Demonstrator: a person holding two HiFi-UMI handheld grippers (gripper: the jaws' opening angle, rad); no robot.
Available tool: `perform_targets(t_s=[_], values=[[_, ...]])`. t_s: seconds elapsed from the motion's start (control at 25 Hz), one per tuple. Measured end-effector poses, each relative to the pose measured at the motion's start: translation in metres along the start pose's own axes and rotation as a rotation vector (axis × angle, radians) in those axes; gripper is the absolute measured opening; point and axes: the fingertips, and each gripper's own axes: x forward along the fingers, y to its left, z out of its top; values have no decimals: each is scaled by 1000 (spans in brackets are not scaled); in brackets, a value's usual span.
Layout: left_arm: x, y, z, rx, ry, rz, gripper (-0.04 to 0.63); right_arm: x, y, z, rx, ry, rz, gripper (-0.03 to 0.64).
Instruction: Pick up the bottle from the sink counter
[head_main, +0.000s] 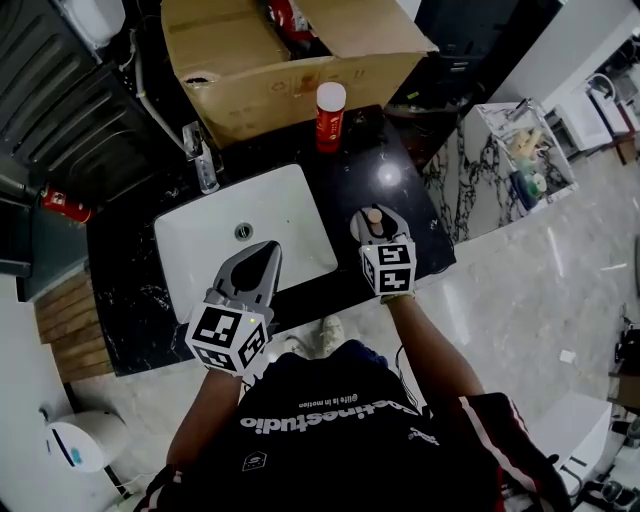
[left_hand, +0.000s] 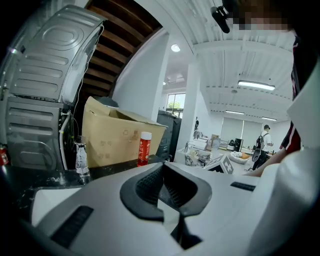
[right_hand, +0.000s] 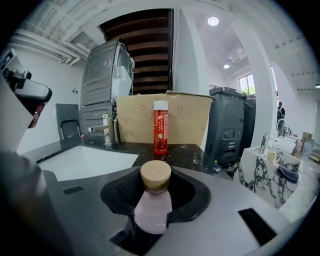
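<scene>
A small pale-pink bottle (right_hand: 152, 207) with a round wooden cap (right_hand: 155, 175) stands upright between the jaws of my right gripper (right_hand: 155, 192), which is shut on its body. In the head view that bottle (head_main: 374, 217) and right gripper (head_main: 373, 226) are over the black counter (head_main: 400, 180), right of the sink. My left gripper (head_main: 262, 256) hovers over the white sink basin (head_main: 200, 245), its jaws together with nothing between them (left_hand: 165, 190). A tall red bottle with a white cap (head_main: 330, 116) stands farther back on the counter.
A large open cardboard box (head_main: 280, 60) fills the back of the counter behind the red bottle (right_hand: 160, 127). A chrome faucet (head_main: 203, 165) rises at the sink's back left. A marble side stand (head_main: 520, 150) with small items is to the right.
</scene>
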Motion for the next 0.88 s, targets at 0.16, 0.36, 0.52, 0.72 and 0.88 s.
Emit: perform_targets(t_s=[0.16,0.36,0.52,0.72,0.88], values=[[-8,3,1,1,-8,11,15,-7,9,9,-23,-20,28,150],[-25,10,6,1,-31,43,15,-31,36,54,-34,-92,104,150],[-47,25,11,-11,-59,97,15,-51,65,95,-56,-129,161,150],[-83,58,18,-28,-102,201,15,-69,109,137,-79,-164,252,152],[-109,87,25,-30,-137,285,15,-75,142,159,-88,-190,311,152]])
